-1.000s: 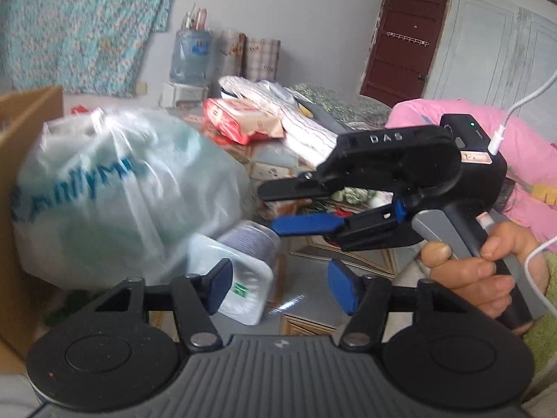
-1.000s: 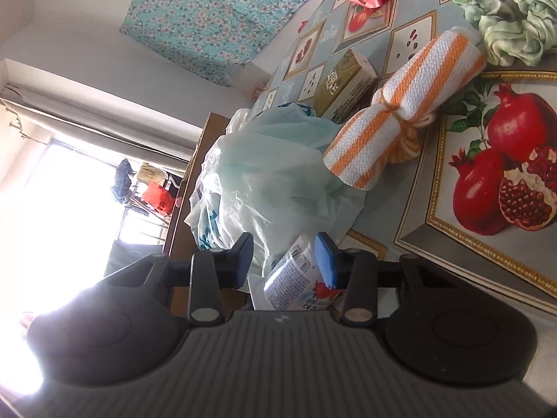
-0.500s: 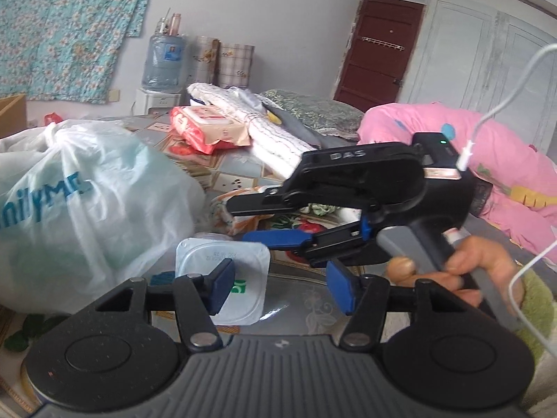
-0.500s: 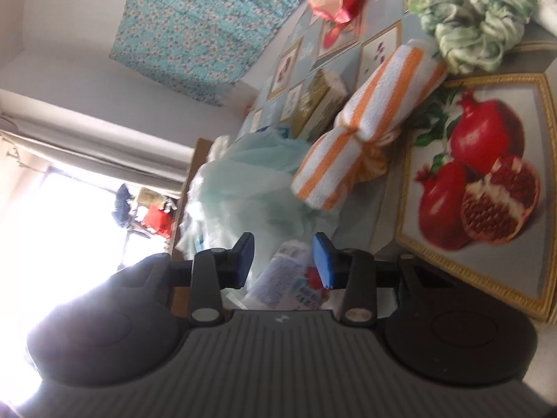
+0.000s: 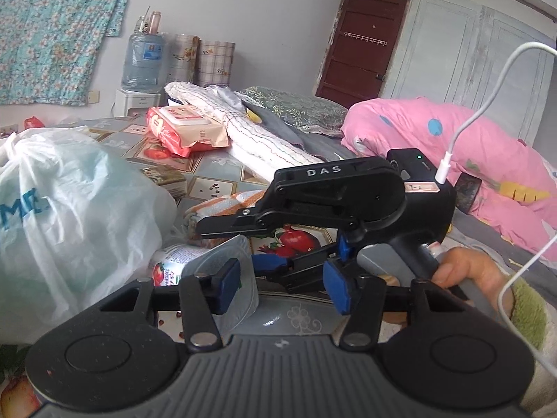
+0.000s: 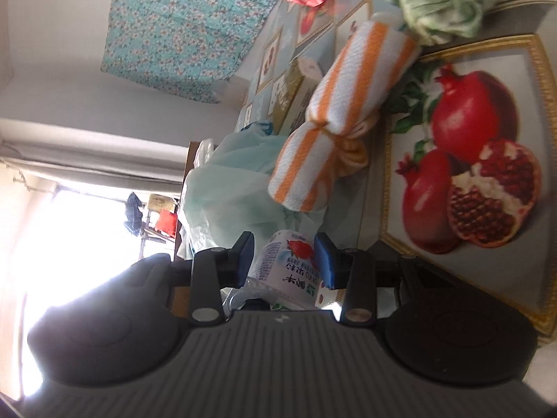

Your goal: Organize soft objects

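A small yogurt cup [image 6: 289, 268] with a strawberry label sits between the pads of my right gripper [image 6: 283, 264], which looks shut on it. In the left wrist view the same cup [image 5: 174, 264] turns its foil lid towards the camera, with the right gripper [image 5: 226, 244] around it. My left gripper [image 5: 282, 287] is close in front with its jaws closing. Its left pad is beside the lid's edge and neither pad presses on anything. A rolled orange-and-white striped towel [image 6: 348, 104] lies just beyond the cup, next to a crumpled green-and-white cloth [image 6: 435, 3].
A full pale plastic bag [image 5: 69, 216] fills the left side. A red wipes pack [image 5: 184, 129], an olive box [image 5: 163, 177] and folded white bedding [image 5: 250, 132] lie further back on the fruit-print tablecloth [image 6: 470, 139]. A pink blanket [image 5: 452, 146] is at right.
The right gripper has rolled and sunk a little with the cup still between its pads. In the left view the cup and right gripper have come closer, and the left jaws have narrowed.
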Tool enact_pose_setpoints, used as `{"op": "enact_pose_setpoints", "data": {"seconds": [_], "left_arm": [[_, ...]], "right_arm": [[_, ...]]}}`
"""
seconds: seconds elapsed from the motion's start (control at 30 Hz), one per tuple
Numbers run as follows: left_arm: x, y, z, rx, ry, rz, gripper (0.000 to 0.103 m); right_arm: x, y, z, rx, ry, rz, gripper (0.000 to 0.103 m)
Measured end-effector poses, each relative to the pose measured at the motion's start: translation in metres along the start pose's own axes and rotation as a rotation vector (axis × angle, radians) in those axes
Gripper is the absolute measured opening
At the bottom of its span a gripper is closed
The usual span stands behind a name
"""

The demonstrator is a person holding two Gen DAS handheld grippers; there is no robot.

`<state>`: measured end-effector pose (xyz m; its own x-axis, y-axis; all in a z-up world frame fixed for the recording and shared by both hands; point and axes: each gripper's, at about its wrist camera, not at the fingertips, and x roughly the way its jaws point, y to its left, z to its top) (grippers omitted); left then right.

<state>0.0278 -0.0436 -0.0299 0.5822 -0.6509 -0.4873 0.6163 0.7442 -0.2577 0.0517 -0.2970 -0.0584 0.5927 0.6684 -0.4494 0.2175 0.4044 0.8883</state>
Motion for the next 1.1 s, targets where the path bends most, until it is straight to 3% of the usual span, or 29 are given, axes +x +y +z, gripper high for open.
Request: {"op": "enact_pose_setpoints", "data": {"seconds": [0.27, 0.43, 0.97, 1.1], "left_arm": [[0.006, 0.000, 0.005, 0.035, -0.016, 0.021, 0.055], [0.004, 0.003, 0.008, 0.063, -0.046, 0.081, 0.056], [-0.019, 0.026, 0.007, 0.033, -0.106, 0.204, 0.085], [-0.010, 0.026, 0.005, 0.069, -0.055, 0.261, 0.084]], "right_arm": [[-0.019, -0.015, 0.003, 0.071, -0.020, 0.064, 0.043], [-0.026, -0.018, 0.001, 0.067, -0.012, 0.086, 0.044], [0.008, 0.010, 0.007, -0.043, -0.006, -0.026, 0.039], [0.008, 0.011, 0.009, -0.049, -0.004, -0.029, 0.039]]}}
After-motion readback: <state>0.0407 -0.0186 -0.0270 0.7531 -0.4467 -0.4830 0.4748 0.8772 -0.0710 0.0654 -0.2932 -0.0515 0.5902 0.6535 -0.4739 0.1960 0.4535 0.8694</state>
